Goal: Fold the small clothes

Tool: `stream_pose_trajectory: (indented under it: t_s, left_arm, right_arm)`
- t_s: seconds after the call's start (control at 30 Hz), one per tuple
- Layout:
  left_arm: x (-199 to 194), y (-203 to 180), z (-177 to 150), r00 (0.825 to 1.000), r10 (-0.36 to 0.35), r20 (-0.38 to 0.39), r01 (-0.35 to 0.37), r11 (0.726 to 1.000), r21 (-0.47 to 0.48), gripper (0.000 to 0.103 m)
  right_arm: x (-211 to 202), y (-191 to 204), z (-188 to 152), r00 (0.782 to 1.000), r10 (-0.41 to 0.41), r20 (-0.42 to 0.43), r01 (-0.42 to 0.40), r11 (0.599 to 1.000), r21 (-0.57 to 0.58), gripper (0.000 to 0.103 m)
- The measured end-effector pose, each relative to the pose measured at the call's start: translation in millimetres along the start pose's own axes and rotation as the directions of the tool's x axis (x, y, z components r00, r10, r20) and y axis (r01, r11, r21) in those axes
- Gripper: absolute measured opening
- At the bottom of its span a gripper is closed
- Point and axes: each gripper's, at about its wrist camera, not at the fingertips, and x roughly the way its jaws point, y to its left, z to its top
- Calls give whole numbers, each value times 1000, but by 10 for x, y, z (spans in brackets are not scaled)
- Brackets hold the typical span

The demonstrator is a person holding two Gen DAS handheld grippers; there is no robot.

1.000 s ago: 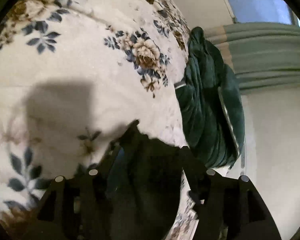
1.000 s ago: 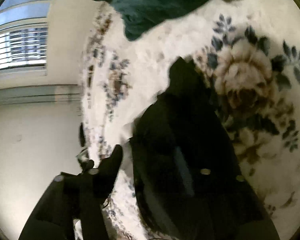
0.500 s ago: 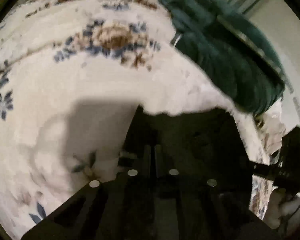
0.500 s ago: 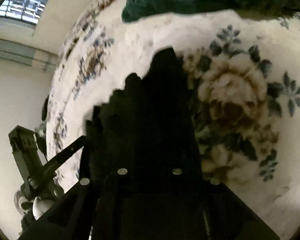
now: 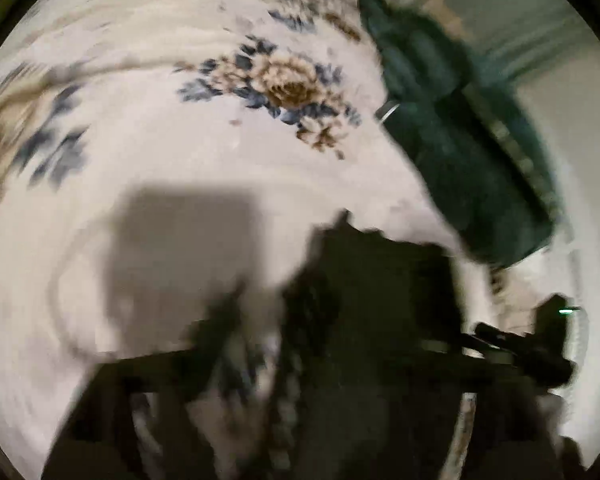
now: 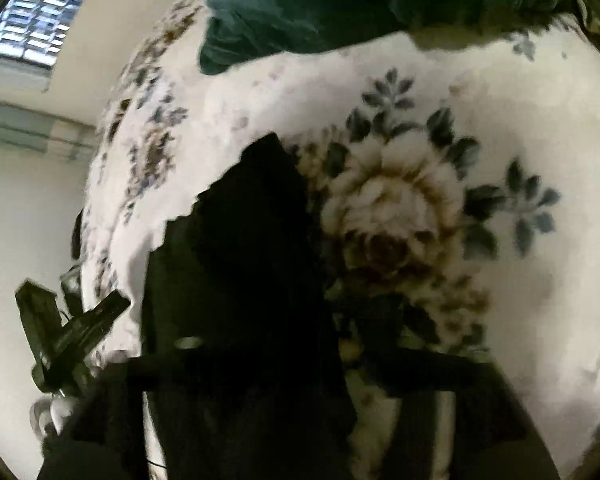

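Note:
A small black garment [image 5: 376, 280] lies on the white floral bedspread [image 5: 180, 140]. It also shows in the right wrist view [image 6: 256, 264], with a scalloped edge. My left gripper [image 5: 300, 392] is just over the garment's near edge; the frame is blurred, but the fingers look spread apart. My right gripper [image 6: 300, 368] stands over the garment's near end with its fingers spread wide, the left finger over the cloth. The other gripper shows at the edge of each view, to the right in the left wrist view [image 5: 540, 344] and to the left in the right wrist view [image 6: 68, 332].
A dark green velvet cloth [image 5: 460, 140] lies bunched at the far side of the bed, also in the right wrist view [image 6: 360, 4]. A pale wall and a window [image 6: 36, 32] are beyond the bed edge [image 6: 100, 184].
Both grippers were shut on the black garment half a second ago and have since opened. The garment now lies on the bedspread. The left view swings with motion blur.

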Motion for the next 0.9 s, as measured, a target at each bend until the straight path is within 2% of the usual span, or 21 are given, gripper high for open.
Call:
stream_pose_trajectory:
  t_s: [0.07, 0.1, 0.13, 0.2, 0.27, 0.37, 0.5, 0.6, 0.67, 0.7, 0.73, 0.77, 0.8, 0.83, 0.9]
  left_arm:
    - [-272, 101, -330, 998, -58, 29, 61, 991, -115, 77]
    - [-386, 158, -550, 997, -72, 39, 78, 981, -176, 77]
    - [-470, 186, -736, 995, -82, 58, 94, 969, -227, 77]
    - [-569, 227, -1168, 992, -89, 87, 114, 933, -341, 77]
    - [-562, 204, -1628, 991, -73, 115, 117, 889, -443, 77]
    - [-312, 81, -2014, 989, -69, 132, 127, 853, -505, 77]
    - [213, -66, -2042, 979, -126, 162, 194, 831, -522, 77]
    - [500, -105, -1883, 976, -63, 208, 165, 835, -524, 77]
    - [499, -79, -1866, 963, -17, 269, 168, 817, -551, 73]
    - [484, -71, -1845, 957, 1, 291, 172, 805, -568, 58]
    - [453, -62, -1796, 953, 7, 303, 177, 799, -575, 42]
    - [418, -54, -1760, 950, 1, 313, 187, 800, -570, 37]
    - [389, -49, -1724, 948, -8, 319, 195, 806, -559, 30]
    - [343, -53, -1671, 950, -18, 312, 193, 819, -541, 28]
    - [238, -60, -1603, 955, -55, 290, 200, 843, -500, 26]
  right_arm:
    - [-158, -48, -42, 999, 25, -24, -26, 999, -36, 71]
    - [-214, -88, -75, 998, 35, -49, -38, 998, -56, 77]
    - [-241, -97, -105, 996, 44, -72, -49, 996, -70, 85]
    - [-228, -129, -151, 991, 55, -121, -65, 994, -87, 93]
    - [-174, -176, -182, 986, 39, -160, -58, 992, -115, 94]
    - [55, -172, -124, 977, 56, -204, -83, 988, -128, 94]
    - [483, -120, 83, 963, 106, -246, -138, 983, -119, 94]
    - [842, -45, 229, 948, 139, -288, -177, 978, -111, 96]
    - [981, 22, 268, 936, 165, -311, -208, 972, -112, 96]
    - [1022, 54, 282, 933, 171, -316, -216, 970, -113, 96]
    - [1027, 78, 288, 934, 189, -304, -230, 967, -105, 93]
    - [1023, 104, 281, 934, 200, -296, -241, 964, -110, 84]
    - [1017, 132, 261, 938, 190, -289, -234, 964, -123, 46]
    - [1018, 150, 217, 938, 188, -292, -232, 965, -123, 34]
    - [925, 135, 141, 946, 206, -251, -237, 967, -98, 30]
